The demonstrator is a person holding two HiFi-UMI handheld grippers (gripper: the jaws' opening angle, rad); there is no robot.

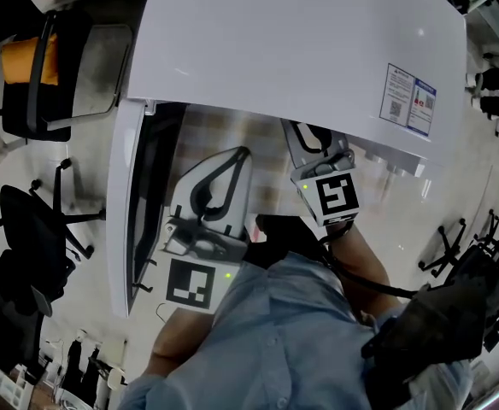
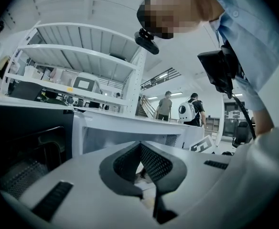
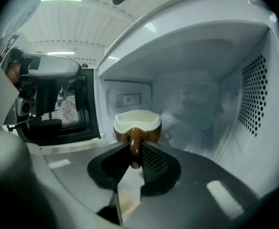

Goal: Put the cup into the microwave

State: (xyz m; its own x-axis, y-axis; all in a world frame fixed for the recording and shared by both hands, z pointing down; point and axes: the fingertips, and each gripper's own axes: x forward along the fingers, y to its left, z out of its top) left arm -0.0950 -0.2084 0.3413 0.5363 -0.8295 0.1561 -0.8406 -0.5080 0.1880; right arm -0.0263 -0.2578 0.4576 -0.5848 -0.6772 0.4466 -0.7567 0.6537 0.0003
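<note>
Head view — open white microwave (image 1: 292, 49), chairs (image 1: 27, 225), glossy floor (image 1: 87, 156), right gripper (image 3: 135, 149) holding cup (image 3: 137, 122)

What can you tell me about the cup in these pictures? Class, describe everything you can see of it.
The cup is small and glossy, like glazed ceramic, brown outside and cream inside, with a wavy rim. Its brown loop handle faces the camera and is pinched between the fingers of the right gripper. It sits upright inside the open microwave, near the front of the white cavity. Whether its base touches the floor is hidden.
</note>
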